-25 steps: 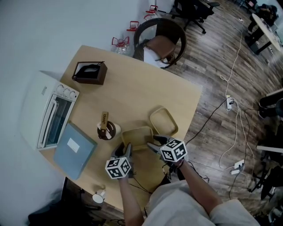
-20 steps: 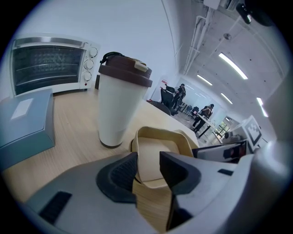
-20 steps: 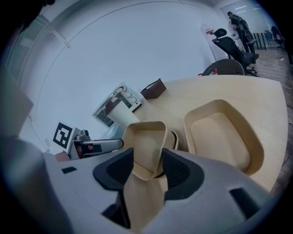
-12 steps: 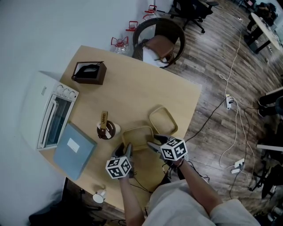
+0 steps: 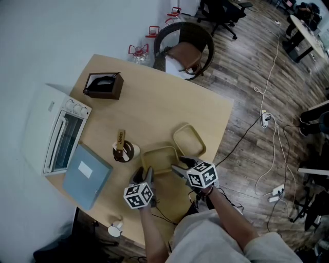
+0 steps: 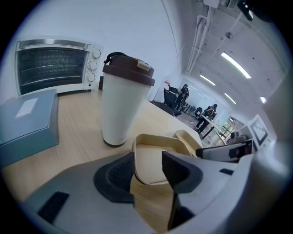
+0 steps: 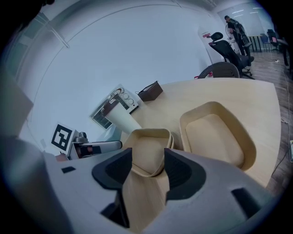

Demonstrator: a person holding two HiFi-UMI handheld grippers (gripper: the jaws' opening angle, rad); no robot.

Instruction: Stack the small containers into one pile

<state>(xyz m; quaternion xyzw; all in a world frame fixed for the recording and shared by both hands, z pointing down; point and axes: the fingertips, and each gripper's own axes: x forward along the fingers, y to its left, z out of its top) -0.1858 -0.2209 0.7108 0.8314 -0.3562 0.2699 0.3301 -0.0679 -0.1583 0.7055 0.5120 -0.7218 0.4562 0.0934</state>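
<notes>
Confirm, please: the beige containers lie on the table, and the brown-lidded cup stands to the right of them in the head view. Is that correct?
Not quite. The cup stands to the left of the containers, not to the right; the head view shows it. The containers do lie on the table.

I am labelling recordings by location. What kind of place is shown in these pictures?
Probably an open office. Wheeled office chairs stand on the wooden floor, extension cables run across it, and people are seen far behind. The toaster oven on the table suggests a break corner.
</notes>
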